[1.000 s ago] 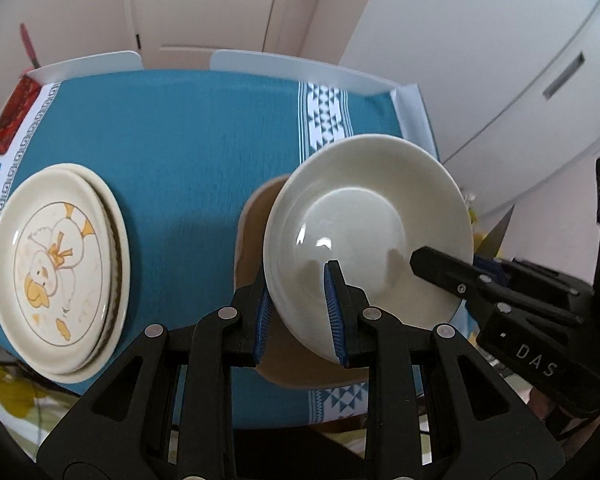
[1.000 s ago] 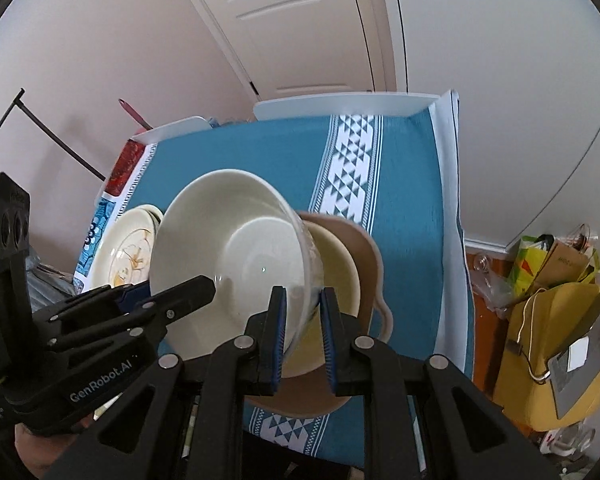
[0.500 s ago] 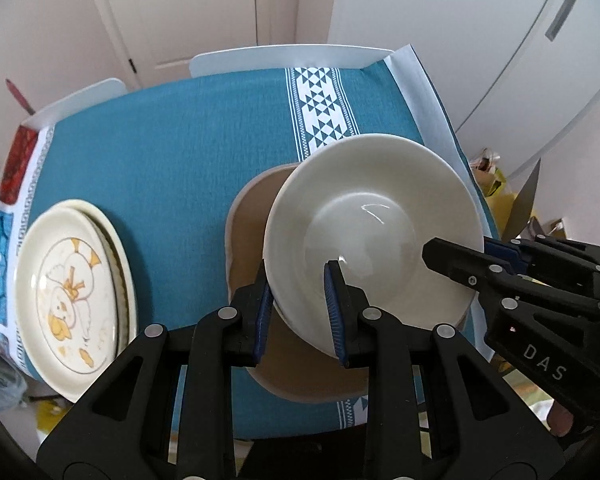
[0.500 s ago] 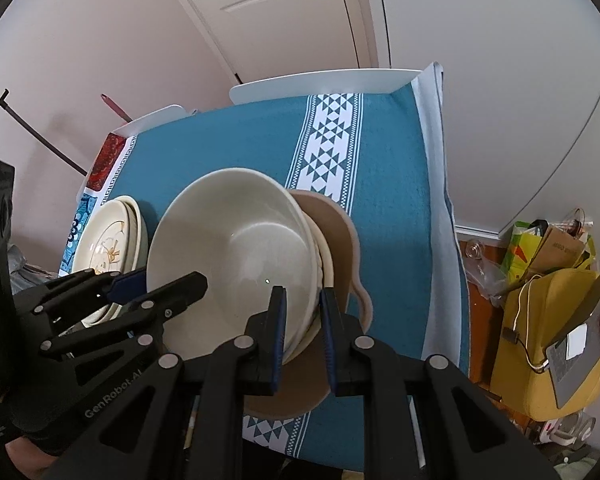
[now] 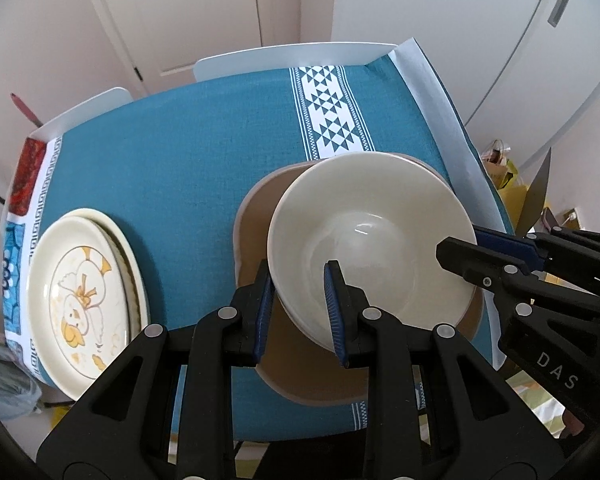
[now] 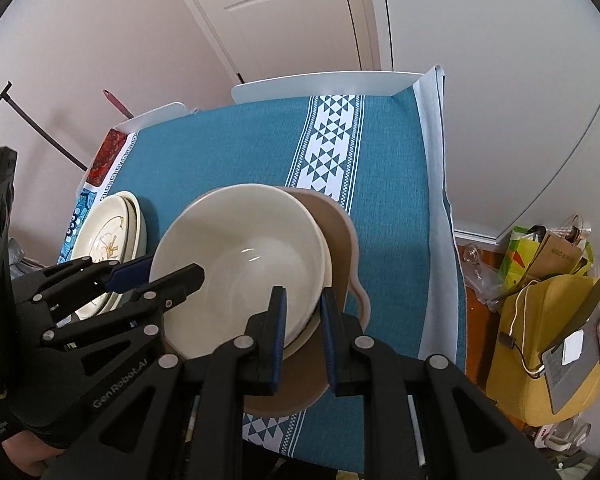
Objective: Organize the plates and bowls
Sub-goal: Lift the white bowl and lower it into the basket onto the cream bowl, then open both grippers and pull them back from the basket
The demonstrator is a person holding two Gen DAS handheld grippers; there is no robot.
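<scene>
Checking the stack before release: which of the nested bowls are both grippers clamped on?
The topmost cream bowl: left gripper and right gripper each pinch its rim. A second cream bowl and the brown bowl sit beneath it.

Cream bowl (image 5: 364,236), tan dish (image 5: 256,216), teal cloth (image 5: 204,160), perhaps duck-printed plate (image 5: 80,304).

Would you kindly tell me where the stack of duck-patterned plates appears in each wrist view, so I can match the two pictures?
Left wrist view: the duck-patterned plates lie at lower left, on the tablecloth's near-left edge, left of the cream bowl.
Right wrist view: the plates sit at mid-left, partly hidden behind the left gripper.
Shared landmark: the white triangle-patterned stripe running up the teal tablecloth, right of the plates.
</scene>
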